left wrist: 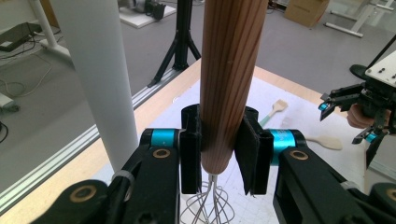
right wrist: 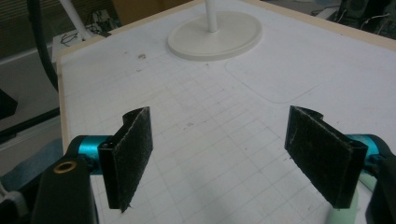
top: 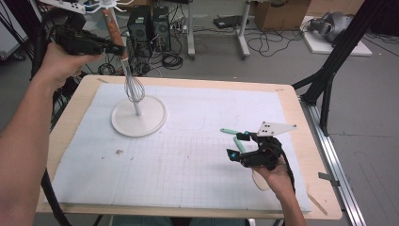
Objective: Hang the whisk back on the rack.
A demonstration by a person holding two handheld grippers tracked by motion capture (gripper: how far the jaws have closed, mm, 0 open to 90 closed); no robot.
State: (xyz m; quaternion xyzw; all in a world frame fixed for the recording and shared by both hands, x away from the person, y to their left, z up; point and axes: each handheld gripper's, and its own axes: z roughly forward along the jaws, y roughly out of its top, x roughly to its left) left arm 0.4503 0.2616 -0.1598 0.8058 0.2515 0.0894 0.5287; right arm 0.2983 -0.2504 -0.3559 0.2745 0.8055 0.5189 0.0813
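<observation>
Above the round stand [top: 139, 116], the left gripper [left wrist: 219, 149] clamps the whisk [top: 128, 75] by its wooden handle, upright, wires down beside the pole; the right gripper [right wrist: 229, 158] gapes empty, well apart.

Whisk [left wrist: 229, 84]: grained, matt wooden handle, thin shiny metal wires (the stand [top: 139, 116] looks smooth white plastic).

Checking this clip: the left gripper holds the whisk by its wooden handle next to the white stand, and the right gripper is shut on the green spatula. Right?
Not quite. The right gripper is open, nothing between its pads, as the right gripper view shows. The left gripper does hold the whisk by its wooden handle beside the white stand.
</observation>
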